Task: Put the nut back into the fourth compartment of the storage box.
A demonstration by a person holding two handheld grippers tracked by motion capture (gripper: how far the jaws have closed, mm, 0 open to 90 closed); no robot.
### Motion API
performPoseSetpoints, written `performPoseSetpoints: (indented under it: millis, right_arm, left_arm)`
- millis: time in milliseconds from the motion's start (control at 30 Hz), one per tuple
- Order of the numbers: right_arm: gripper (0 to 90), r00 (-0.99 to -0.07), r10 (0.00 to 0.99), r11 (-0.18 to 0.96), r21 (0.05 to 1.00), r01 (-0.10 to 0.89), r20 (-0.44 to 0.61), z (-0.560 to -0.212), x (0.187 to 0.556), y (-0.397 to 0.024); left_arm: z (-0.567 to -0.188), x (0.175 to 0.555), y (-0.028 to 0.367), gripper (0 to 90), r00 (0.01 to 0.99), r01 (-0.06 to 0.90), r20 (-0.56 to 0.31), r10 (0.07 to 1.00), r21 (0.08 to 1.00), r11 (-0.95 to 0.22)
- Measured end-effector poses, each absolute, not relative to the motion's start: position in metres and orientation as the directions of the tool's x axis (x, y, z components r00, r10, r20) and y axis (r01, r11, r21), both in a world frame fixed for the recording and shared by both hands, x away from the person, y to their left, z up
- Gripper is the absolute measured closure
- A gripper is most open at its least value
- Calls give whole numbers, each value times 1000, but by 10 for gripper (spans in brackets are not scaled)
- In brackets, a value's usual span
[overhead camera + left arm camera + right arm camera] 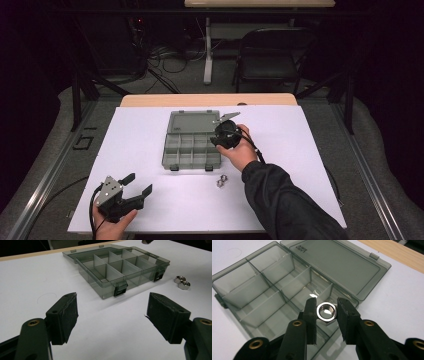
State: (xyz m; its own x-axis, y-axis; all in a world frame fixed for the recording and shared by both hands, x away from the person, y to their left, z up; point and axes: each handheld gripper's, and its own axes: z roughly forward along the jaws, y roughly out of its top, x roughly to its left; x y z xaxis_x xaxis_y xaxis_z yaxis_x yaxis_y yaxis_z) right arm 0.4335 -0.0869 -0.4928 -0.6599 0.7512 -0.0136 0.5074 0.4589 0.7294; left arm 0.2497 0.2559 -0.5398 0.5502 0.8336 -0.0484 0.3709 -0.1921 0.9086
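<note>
Left tool (134, 186) rested at the near left corner of the white surface (320, 150), jaws wide apart, nothing between them, well apart from the organizer box (192, 145). Box sat mid-surface, lid (337, 262) folded flat open behind it. Right tool (326, 315) was clamped on a steel hex nut (326, 311), held over the box's compartments at its right end. Two more nuts (220, 180) lay loose on the surface just in front of the box's right corner.

Progress, as a judgement: sorting was barely started. Compartments looked empty, one nut was about to be dropped in, two were left to fetch.

View differences: the right tool view showed the nut gripped flat-to-flat between the pads, hole facing the camera; the high view hid that behind the hand (240, 152). The left tool view showed both front latches (120, 288) and the loose nuts touching each other.
</note>
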Motion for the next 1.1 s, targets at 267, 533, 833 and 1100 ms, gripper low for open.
performPoseSetpoints:
  millis: [267,533,833,1100]
  right_arm:
    - [699,-645,764,460,721,519,-24,-506,441,-83]
    - [698,-642,766,471,708,526,-32,-511,443,-81]
    - [530,-633,773,453,740,497,-48,-505,438,-86]
    - [510,-637,769,442,768,463,-57,-494,429,-97]
  left_arm:
    - [-540,250,254,248,556,369,-45,830,908,-198]
    - [-540,250,255,249,558,369,-44,829,908,-200]
    - [-540,249,255,249,557,370,-41,830,906,-204]
    - [-540,249,254,250,555,372,-42,831,906,-203]
